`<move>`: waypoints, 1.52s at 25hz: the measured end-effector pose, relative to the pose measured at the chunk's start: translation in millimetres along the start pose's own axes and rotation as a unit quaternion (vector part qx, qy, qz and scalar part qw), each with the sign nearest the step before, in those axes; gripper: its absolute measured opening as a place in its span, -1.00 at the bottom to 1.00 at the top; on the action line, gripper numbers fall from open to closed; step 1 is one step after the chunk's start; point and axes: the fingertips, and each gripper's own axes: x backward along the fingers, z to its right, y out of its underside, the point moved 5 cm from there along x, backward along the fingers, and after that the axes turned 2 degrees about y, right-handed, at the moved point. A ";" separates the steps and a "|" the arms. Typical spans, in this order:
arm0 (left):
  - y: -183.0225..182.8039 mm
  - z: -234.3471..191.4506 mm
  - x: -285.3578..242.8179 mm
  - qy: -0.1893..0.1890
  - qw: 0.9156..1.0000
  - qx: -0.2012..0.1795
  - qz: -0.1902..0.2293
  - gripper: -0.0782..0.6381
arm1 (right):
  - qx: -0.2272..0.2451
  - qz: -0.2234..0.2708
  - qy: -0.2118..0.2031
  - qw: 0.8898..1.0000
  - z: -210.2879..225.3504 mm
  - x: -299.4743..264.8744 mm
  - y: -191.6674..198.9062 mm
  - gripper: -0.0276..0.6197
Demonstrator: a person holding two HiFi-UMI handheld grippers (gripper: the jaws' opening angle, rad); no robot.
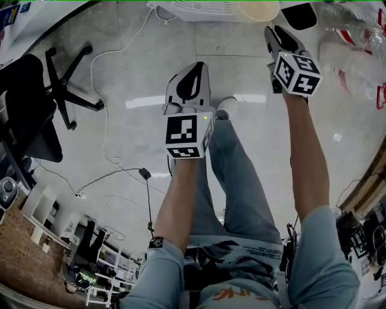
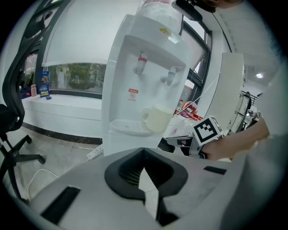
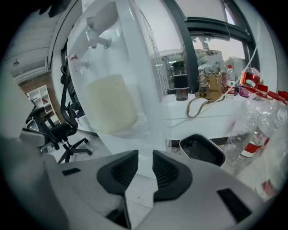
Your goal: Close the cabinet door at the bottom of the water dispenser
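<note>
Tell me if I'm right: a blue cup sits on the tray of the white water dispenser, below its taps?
Not quite. The cup is cream-coloured, not blue. The left gripper view shows it sitting on the tray of the white water dispenser, below its taps.

Bare floor (image 1: 253, 72) lies open across the middle of the head view, between the office chair (image 1: 36, 96) at upper left and the plastic bottles (image 1: 356, 54) at upper right. The water dispenser (image 1: 193, 8) and its cup (image 1: 256, 9) block the top centre, a black basket (image 1: 298, 15) just right of them; a white cable (image 1: 107, 142) trails across the floor at left.
</note>
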 end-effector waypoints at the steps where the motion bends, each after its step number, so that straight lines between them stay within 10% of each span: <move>1: -2.7 1.3 3.8 0.006 1.000 -0.001 0.001 -0.73 | -0.007 0.005 0.003 1.000 -5.6 11.4 0.9 -0.58; 15: -26.4 -6.7 90.7 0.043 0.998 -0.051 0.022 -0.73 | -0.067 0.088 -0.028 0.994 -121.7 124.6 -8.9 -0.81; 38: -180.0 2.5 265.9 0.005 0.988 -0.058 0.146 -0.73 | 0.032 0.186 -0.061 0.980 -264.8 285.8 -169.8 -0.83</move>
